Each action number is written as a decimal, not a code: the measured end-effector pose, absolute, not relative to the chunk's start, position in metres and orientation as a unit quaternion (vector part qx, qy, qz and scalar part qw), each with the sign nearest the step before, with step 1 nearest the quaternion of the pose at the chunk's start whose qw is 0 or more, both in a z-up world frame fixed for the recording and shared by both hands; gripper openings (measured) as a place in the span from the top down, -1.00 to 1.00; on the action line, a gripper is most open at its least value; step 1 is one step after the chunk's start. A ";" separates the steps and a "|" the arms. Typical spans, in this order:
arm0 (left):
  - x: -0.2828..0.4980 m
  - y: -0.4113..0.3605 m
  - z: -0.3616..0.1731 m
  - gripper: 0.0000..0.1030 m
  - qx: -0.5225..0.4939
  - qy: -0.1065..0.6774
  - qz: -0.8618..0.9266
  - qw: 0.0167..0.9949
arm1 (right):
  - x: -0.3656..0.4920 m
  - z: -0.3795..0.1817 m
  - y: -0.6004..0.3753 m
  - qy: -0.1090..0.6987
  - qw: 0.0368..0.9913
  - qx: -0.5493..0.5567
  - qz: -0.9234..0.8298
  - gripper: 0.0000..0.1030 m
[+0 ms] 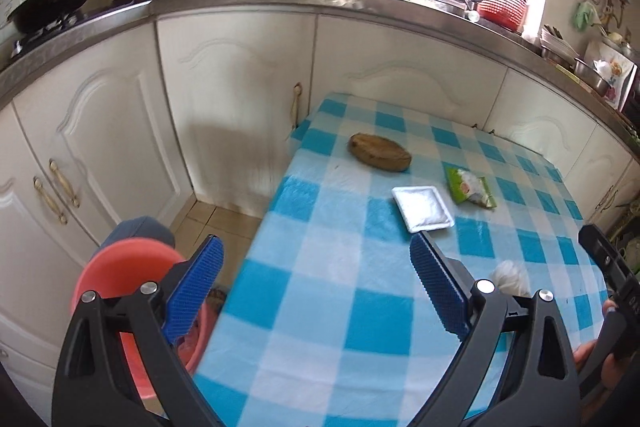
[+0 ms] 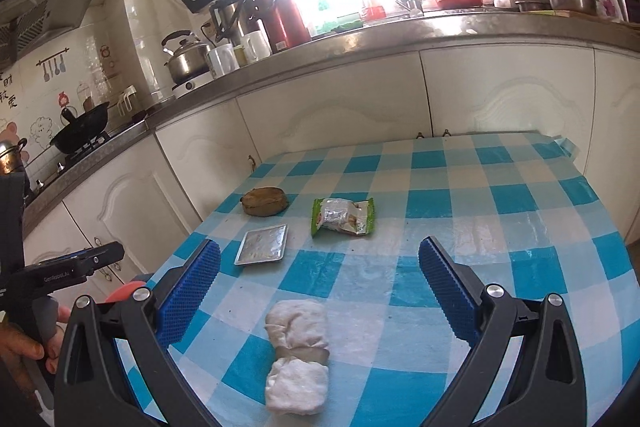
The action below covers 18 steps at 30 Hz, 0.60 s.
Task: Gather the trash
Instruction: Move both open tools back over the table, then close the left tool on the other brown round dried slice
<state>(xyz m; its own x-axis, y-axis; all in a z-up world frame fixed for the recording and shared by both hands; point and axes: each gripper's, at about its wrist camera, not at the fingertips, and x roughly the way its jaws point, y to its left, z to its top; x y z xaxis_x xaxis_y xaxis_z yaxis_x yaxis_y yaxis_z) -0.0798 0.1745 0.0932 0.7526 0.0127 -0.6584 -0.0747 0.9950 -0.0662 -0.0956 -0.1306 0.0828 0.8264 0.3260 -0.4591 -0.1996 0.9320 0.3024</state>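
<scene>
Nearest to my right claw [image 2: 320, 291] lies a crumpled white tissue wad [image 2: 297, 355] on the checkered tablecloth [image 2: 500, 227]. Both claws stand wide open and hold nothing; the left claw [image 1: 316, 283] hovers at the table's left edge, above the red bucket [image 1: 120, 279]. The wad's long axis runs near to far, so if I close along it, it may slip out. Farther lie a green wrapper [image 2: 343, 215], a small tray [image 2: 263, 245] and a brown lump [image 2: 265, 201].

"GenRobot.AI" in white letters on black body of left gripper [image 2: 76, 267], seen in right wrist view. Chinese characters on wall tile stickers [image 2: 9, 89] beside stove, too small to read reliably. Print on green snack wrapper [image 2: 343, 217] illegible.
</scene>
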 end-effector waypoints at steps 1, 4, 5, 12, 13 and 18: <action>-0.075 0.170 0.095 -0.84 -0.041 0.351 0.023 0.935 | -0.095 0.082 -0.136 0.260 0.947 0.128 0.137 -0.91; -0.056 0.154 0.098 -0.84 -0.040 0.350 0.022 0.936 | -0.092 0.077 -0.151 0.262 0.944 0.150 0.131 -0.91; -0.050 0.150 0.098 -0.84 -0.039 0.350 0.023 0.936 | -0.091 0.075 -0.156 0.263 0.943 0.158 0.131 -0.91; 0.007 0.126 0.092 -0.84 -0.066 0.368 0.015 0.927 | -0.086 0.063 -0.179 0.267 0.931 0.203 0.142 -0.91; 0.016 0.124 0.089 -0.84 -0.072 0.374 0.014 0.925 | -0.084 0.060 -0.181 0.270 0.929 0.209 0.146 -0.91; 0.069 0.117 0.072 -0.84 -0.114 0.404 0.012 0.907 | -0.075 0.043 -0.188 0.294 0.906 0.250 0.174 -0.91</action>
